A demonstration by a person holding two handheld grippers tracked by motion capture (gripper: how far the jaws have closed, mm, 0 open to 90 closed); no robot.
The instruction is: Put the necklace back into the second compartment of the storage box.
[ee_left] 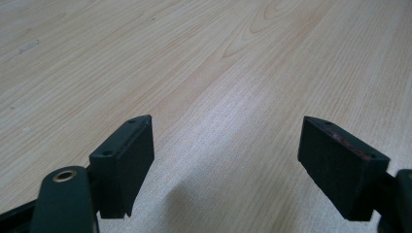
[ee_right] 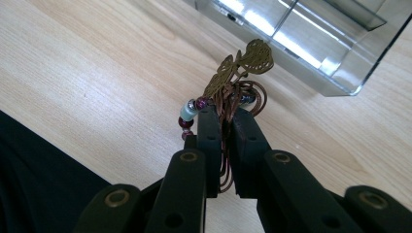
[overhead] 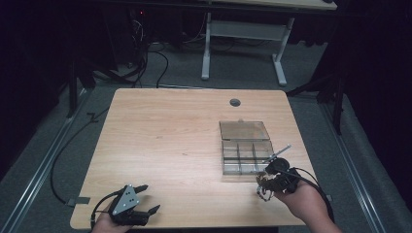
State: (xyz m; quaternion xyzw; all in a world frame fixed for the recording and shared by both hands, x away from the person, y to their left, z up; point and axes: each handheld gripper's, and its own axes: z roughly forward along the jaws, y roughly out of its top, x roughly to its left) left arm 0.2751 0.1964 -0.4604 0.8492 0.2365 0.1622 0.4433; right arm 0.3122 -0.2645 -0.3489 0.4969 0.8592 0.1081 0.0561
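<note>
Right hand-held gripper: jaws clamped on beaded cord bracelet with brass charm, lifted off surface, at 6 o'clock of clear compartment box. Box lid open, hinged back toward 12 o'clock; compartments appear empty. Left hand-held gripper: jaws apart, nothing between, at surface's 7 o'clock edge.

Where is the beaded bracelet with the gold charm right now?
The bracelet is clamped in the right hand-held gripper, held above the table near its front right, just short of the open clear compartment box.
</note>
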